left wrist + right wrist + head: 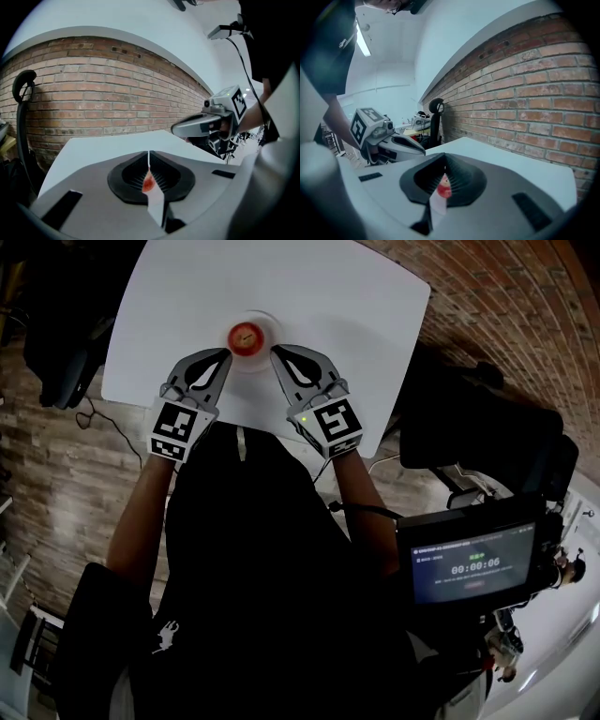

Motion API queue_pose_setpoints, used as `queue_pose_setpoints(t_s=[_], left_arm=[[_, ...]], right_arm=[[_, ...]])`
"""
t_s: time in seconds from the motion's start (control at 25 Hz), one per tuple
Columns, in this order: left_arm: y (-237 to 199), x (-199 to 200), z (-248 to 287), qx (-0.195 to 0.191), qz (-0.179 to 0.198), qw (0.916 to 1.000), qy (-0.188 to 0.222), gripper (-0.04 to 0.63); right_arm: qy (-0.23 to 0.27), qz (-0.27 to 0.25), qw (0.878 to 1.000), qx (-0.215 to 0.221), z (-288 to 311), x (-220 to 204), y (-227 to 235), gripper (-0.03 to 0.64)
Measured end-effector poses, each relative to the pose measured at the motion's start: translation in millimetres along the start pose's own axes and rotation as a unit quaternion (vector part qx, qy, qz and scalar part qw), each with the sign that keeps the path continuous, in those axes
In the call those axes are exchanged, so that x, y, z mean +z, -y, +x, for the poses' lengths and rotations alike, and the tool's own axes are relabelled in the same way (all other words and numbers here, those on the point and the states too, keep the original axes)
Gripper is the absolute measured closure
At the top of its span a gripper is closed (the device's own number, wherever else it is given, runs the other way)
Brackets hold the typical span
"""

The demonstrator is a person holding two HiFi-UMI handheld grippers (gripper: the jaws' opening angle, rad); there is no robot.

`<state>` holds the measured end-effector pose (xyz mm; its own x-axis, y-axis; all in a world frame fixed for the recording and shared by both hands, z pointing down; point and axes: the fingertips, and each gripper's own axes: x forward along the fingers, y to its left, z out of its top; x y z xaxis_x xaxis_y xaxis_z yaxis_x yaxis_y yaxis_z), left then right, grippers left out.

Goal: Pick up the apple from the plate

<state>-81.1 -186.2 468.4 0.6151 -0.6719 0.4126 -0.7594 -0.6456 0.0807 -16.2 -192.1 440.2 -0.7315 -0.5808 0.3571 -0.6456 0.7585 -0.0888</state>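
A red apple [246,336] sits on a small white plate [268,322] near the front of the white table [328,296]. My left gripper [223,354] points at the plate's left side and my right gripper [276,352] at its right side, both just short of the apple. Each pair of jaws is shut with nothing held. In the left gripper view the left gripper [149,153] shows the apple [148,183] only as a red sliver through a narrow slit. Likewise, the right gripper [444,167] shows a sliver of apple [444,188].
The table's front edge lies right under both grippers. A black chair [58,343] stands at the table's left and another black seat [478,427] at its right. A screen with a timer [473,563] is at the lower right. Brick wall runs behind the table.
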Motion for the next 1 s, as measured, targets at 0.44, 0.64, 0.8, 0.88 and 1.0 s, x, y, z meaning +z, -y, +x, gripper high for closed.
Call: queue_pose_setpoints(t_s=[0.44, 0.64, 0.8, 0.88, 1.0], left_arm=[[2, -29, 36, -0.048, 0.007, 0.9983, -0.033, 0.588], [5, -33, 47, -0.063, 0.017, 0.997, -0.042, 0.587], [10, -36, 51, -0.07, 0.02, 0.9962, -0.048, 0.557], [11, -39, 52, -0.074, 0.02, 0.9957, -0.051, 0.53], [9, -44, 53, -0.07, 0.025, 0.9956, -0.056, 0.496]], right_arm=[[-0.025, 0.027, 0.998, -0.043, -4, -32, 19, 0.612], [-0.034, 0.041, 0.997, -0.051, -3, -43, 21, 0.612], [-0.04, 0.041, 0.997, -0.051, -2, -47, 19, 0.612], [-0.041, 0.042, 0.997, -0.048, 0, -48, 18, 0.612], [-0.044, 0.043, 0.997, -0.044, 2, -51, 16, 0.612]])
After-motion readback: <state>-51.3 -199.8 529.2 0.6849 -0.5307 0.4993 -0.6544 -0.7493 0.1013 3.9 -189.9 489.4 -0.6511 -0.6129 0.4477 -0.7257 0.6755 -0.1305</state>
